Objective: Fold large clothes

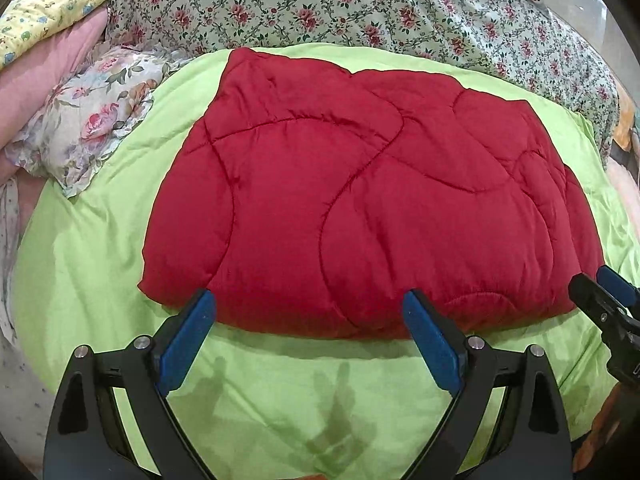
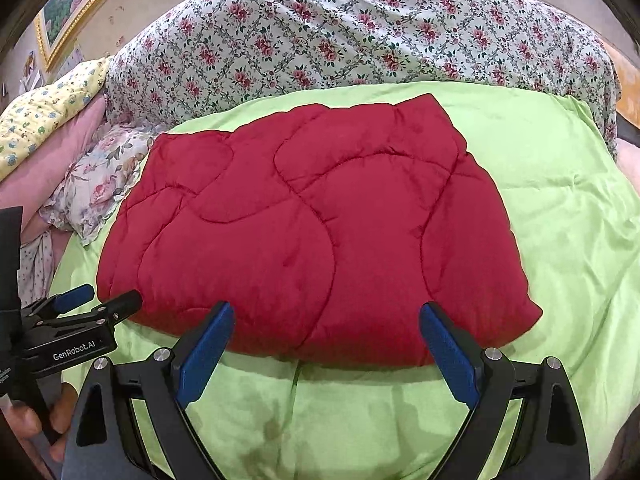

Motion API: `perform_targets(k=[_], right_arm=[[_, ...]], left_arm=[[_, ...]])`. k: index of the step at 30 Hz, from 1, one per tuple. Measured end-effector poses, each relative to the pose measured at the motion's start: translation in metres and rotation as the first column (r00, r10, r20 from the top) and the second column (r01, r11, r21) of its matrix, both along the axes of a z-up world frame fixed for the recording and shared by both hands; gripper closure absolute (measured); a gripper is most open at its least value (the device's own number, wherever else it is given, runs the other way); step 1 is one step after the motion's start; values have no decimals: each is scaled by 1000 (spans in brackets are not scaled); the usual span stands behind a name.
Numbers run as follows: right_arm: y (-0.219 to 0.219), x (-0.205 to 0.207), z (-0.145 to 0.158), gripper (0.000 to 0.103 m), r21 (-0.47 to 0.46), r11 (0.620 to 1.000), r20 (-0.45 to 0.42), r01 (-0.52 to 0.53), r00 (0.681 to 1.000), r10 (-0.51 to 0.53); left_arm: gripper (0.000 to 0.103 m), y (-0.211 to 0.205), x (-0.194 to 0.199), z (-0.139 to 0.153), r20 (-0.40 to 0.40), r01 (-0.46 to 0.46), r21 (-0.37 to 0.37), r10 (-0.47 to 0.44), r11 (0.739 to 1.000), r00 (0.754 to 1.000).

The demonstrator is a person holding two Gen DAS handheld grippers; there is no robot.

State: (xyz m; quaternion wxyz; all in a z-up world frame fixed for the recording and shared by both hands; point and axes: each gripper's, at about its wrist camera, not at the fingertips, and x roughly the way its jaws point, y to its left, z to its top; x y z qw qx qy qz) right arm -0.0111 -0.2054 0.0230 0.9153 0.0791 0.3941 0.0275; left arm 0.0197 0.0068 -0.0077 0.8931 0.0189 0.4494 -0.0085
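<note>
A red quilted comforter (image 1: 360, 200) lies folded into a thick rectangle on a lime green sheet (image 1: 100, 280); it also shows in the right wrist view (image 2: 312, 232). My left gripper (image 1: 310, 304) is open and empty, its blue pads just at the comforter's near edge. My right gripper (image 2: 326, 316) is open and empty, also at the near edge, further right. The right gripper shows at the right edge of the left wrist view (image 1: 600, 296), and the left gripper shows at the left of the right wrist view (image 2: 100, 300).
A floral bedspread (image 2: 360, 32) covers the bed behind the green sheet (image 2: 560, 220). A flowered pillow (image 1: 92, 116), a pink pillow (image 1: 48, 64) and a yellow patterned cloth (image 1: 52, 4) sit at the left. A framed picture (image 2: 76, 4) hangs on the far wall.
</note>
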Motion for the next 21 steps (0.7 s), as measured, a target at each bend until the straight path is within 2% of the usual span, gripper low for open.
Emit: perform_targets(k=[7, 21], right_arm=[[1, 9, -4, 9, -6, 1000, -15, -1, 1000, 1], [4, 17, -8, 9, -7, 1000, -28, -7, 1000, 7]], left_arm=[[8, 1, 5, -4, -13, -4, -16, 3, 1000, 1000], [8, 1, 10, -5, -7, -2, -3, 2, 1000, 1000]])
